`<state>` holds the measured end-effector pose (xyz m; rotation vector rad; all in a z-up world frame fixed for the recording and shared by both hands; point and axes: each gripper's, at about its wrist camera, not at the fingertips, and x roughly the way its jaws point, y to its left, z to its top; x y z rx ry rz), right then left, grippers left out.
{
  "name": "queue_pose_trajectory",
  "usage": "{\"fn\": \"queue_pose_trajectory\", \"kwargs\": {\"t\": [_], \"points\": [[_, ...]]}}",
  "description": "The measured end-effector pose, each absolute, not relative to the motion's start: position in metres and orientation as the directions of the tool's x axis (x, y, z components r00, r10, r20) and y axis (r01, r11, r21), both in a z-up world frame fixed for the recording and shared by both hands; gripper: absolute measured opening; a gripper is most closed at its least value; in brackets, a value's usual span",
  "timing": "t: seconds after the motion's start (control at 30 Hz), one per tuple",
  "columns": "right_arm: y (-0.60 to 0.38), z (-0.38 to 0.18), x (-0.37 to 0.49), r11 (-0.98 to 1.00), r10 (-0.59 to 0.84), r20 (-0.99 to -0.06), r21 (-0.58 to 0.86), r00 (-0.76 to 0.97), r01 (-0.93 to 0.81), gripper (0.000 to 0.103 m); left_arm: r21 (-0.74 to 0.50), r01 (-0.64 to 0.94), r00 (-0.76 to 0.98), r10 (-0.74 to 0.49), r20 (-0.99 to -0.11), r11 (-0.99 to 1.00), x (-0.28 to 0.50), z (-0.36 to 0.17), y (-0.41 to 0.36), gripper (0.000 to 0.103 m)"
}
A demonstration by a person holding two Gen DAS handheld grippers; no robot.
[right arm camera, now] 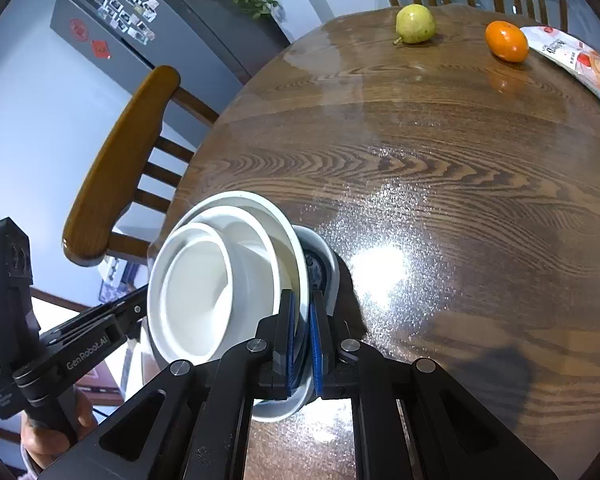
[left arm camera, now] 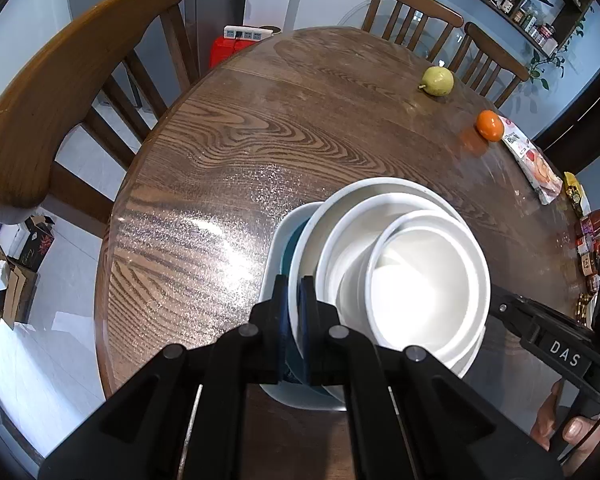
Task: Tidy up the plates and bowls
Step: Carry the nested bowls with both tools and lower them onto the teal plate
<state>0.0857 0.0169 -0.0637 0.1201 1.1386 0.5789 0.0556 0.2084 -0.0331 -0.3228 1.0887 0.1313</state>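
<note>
White crockery made up the load: 3 nested bowls (left arm camera: 420, 280) sat inside a wide white plate (left arm camera: 312, 248), and under that lay a pale dish with a teal inner face (left arm camera: 278, 256). This stack stood at the near edge of the round wooden table (left arm camera: 228, 152), on the side nearest the person.

Both tools gripped the stack from opposite sides. The left gripper (left arm camera: 294, 308) had its blue-padded fingers pressed together on the plate rim at the stack's left side. The right gripper (right arm camera: 302, 324) pinched the rims at the stack's right side, fingers almost together with the plate edge between them. Whether either also caught the lower dish's rim, I could not tell. A hand (left arm camera: 572, 428) showed at the right tool's handle.

A pear (right arm camera: 415, 24), an orange (right arm camera: 506, 41) and a snack packet (right arm camera: 576, 64) lay well apart from the stack, near the far edge of the table.

By my reading, the gathering was done and the step in hand was carrying or placing the whole stack with 2 grips. Whether its base touched the table was unclear. Next, I judged, both tools needed to move together and level, since the bowls sat loose and off-centre and could slide if the plate tipped.
</note>
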Motion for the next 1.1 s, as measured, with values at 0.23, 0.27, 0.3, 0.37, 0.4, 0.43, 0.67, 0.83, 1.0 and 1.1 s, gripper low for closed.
{"fn": "queue_pose_trajectory", "kwargs": {"t": [0.23, 0.27, 0.3, 0.37, 0.4, 0.43, 0.67, 0.83, 1.0, 1.1], "points": [[0.019, -0.063, 0.086, 0.853, 0.482, -0.821, 0.36, 0.306, -0.377, 0.01, -0.196, -0.269, 0.468, -0.05, -0.882, 0.943, 0.059, -0.033, 0.208, 0.001], [0.019, -0.062, 0.086, 0.855, 0.478, -0.821, 0.354, 0.311, -0.379, 0.01, -0.198, -0.27, 0.47, -0.05, -0.881, 0.942, 0.059, -0.033, 0.208, 0.001], [0.02, -0.061, 0.086, 0.858, 0.473, -0.822, 0.347, 0.316, -0.38, 0.01, -0.201, -0.273, 0.471, -0.051, -0.881, 0.941, 0.06, -0.033, 0.209, 0.003], [0.02, -0.061, 0.086, 0.865, 0.459, -0.825, 0.331, 0.329, -0.378, 0.01, -0.197, -0.279, 0.475, -0.044, -0.879, 0.94, 0.059, -0.032, 0.209, 0.005], [0.02, -0.061, 0.087, 0.865, 0.459, -0.825, 0.33, 0.33, -0.377, 0.01, -0.199, -0.28, 0.475, -0.044, -0.879, 0.939, 0.059, -0.032, 0.21, 0.005], [0.02, -0.061, 0.087, 0.865, 0.458, -0.825, 0.329, 0.331, -0.378, 0.01, -0.2, -0.281, 0.476, -0.045, -0.878, 0.939, 0.059, -0.032, 0.21, 0.005], [0.022, -0.06, 0.086, 0.872, 0.448, -0.825, 0.318, 0.344, -0.372, 0.01, -0.204, -0.306, 0.479, -0.034, -0.877, 0.93, 0.057, -0.033, 0.216, 0.02], [0.018, -0.06, 0.085, 0.881, 0.437, -0.827, 0.314, 0.353, -0.355, 0.01, -0.213, -0.321, 0.477, -0.037, -0.878, 0.923, 0.054, -0.036, 0.221, 0.037], [0.018, -0.059, 0.083, 0.886, 0.426, -0.829, 0.301, 0.362, -0.353, 0.01, -0.209, -0.316, 0.48, -0.034, -0.876, 0.926, 0.052, -0.035, 0.219, 0.038], [0.019, -0.058, 0.081, 0.888, 0.42, -0.829, 0.293, 0.369, -0.353, 0.01, -0.205, -0.312, 0.482, -0.032, -0.876, 0.928, 0.051, -0.035, 0.219, 0.038]]}}
